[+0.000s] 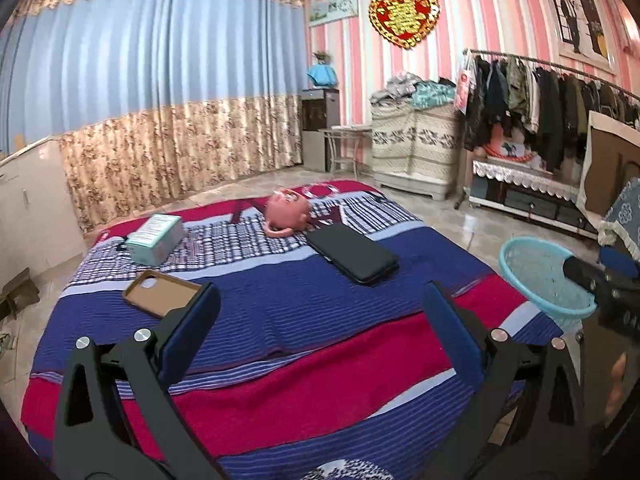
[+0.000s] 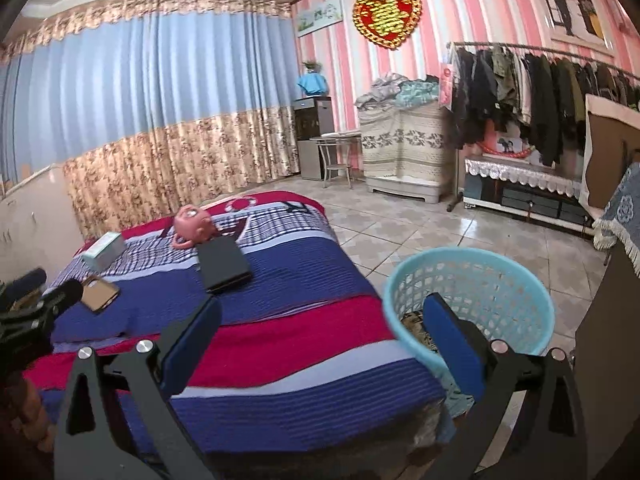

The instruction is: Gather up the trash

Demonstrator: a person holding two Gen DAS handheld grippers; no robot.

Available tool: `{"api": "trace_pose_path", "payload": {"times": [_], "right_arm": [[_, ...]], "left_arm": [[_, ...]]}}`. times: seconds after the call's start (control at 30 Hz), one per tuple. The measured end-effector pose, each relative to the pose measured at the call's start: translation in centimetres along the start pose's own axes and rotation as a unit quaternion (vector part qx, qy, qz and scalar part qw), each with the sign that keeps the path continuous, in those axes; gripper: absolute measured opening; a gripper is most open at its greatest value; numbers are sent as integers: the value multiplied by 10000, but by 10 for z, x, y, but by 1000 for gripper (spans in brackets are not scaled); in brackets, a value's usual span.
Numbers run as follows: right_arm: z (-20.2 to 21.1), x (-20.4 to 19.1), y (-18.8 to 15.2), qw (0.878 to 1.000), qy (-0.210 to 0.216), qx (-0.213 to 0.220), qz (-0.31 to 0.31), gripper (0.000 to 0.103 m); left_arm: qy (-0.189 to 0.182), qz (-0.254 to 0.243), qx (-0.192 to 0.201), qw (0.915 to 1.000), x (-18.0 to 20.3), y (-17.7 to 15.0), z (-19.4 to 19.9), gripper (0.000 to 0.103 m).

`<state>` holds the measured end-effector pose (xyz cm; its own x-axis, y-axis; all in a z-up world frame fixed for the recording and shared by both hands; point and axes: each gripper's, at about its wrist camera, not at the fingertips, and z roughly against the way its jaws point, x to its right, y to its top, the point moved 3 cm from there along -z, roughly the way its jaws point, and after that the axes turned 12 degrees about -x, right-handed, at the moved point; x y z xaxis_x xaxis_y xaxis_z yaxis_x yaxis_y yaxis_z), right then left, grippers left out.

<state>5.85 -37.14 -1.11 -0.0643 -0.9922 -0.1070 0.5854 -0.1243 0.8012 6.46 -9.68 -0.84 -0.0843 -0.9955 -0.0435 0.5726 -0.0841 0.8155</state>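
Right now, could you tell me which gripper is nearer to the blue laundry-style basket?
Right. The right gripper hangs at the basket rim, one finger overlapping it. The left gripper is over the bed, the basket off to its right.

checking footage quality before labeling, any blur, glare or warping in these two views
Left wrist view: heavy fisheye bending of the curtain and dark vignette corners; the bed is fairly sharp, floor tiles show glare. Right wrist view: same warping; the basket rim is motion-smeared at its left edge, and the open right claw stays sharp.
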Motion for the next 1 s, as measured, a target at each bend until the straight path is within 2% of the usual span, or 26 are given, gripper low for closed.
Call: {"api": "trace_pose_path", "payload": {"times": [0.43,0.6,0.77,1.0], "right_arm": [[31,-37,-20,9990,-269,-29,355,98],[36,-49,-22,9985,-286,2,471,98],[37,-60,-22,9980,-255,30,575,98],[39,-63,-22,9982,-327,119,497,98]], "left_arm": [[78,69,297,9995,-18,-18,33,98],[-44,129,140,9998,-22,-17,36,98],[-26,260,303,9992,-32,-14,43,98],[-30,299,328,9990,-33,-14,44,98]]}}
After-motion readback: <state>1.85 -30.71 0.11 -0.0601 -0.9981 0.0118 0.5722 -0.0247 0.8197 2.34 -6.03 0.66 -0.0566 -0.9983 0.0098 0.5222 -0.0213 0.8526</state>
